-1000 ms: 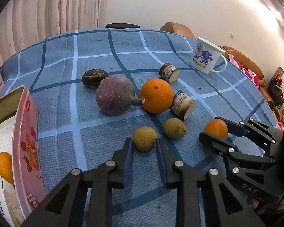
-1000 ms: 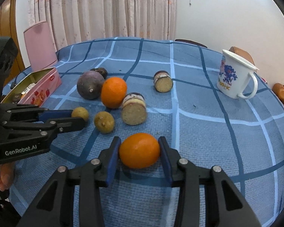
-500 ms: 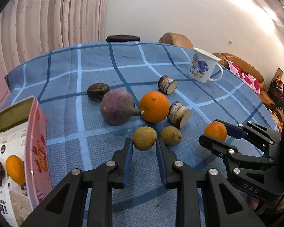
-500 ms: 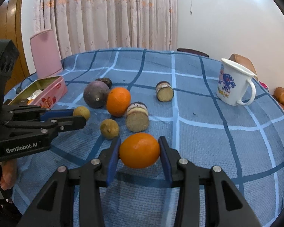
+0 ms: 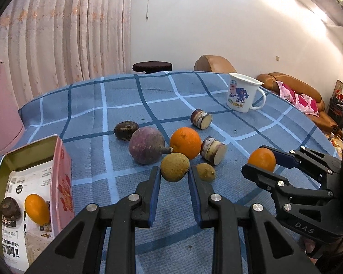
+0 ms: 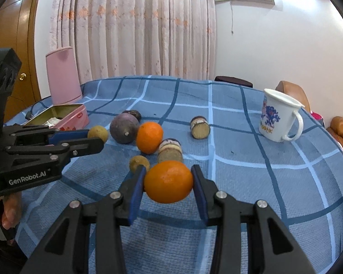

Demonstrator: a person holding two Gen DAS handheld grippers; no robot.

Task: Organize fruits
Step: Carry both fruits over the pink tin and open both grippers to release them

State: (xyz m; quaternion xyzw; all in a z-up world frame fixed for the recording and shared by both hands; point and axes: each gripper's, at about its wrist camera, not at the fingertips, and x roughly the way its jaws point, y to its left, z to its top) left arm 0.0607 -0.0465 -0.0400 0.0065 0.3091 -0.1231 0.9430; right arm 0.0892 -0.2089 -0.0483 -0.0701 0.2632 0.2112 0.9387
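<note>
My left gripper [image 5: 174, 169] is shut on a small brownish-yellow fruit [image 5: 174, 166] and holds it above the blue checked cloth. My right gripper [image 6: 168, 174] is shut on a small orange [image 6: 168, 182], also held off the cloth. On the cloth ahead lie a purple round fruit [image 5: 146, 145], a large orange [image 5: 185, 143], a dark small fruit [image 5: 126, 130], a second brownish fruit [image 5: 205, 172] and two cut cane pieces [image 5: 213, 150] [image 5: 201, 118]. An open pink tin [image 5: 62, 178] at the left holds an orange [image 5: 37, 208] and a dark fruit [image 5: 10, 209].
A white mug [image 5: 242, 96] with a blue print stands at the far right of the table [image 5: 91, 118]. The tin's pink lid [image 6: 61, 75] stands upright behind the tin. A hand [image 6: 10, 210] grips the left tool. Chairs and a sofa stand beyond the table's edge.
Both grippers have risen and tipped upward, each with its fruit still between its fingers. The brownish fruit has come up off the cloth, and more of the wall and curtain shows.
</note>
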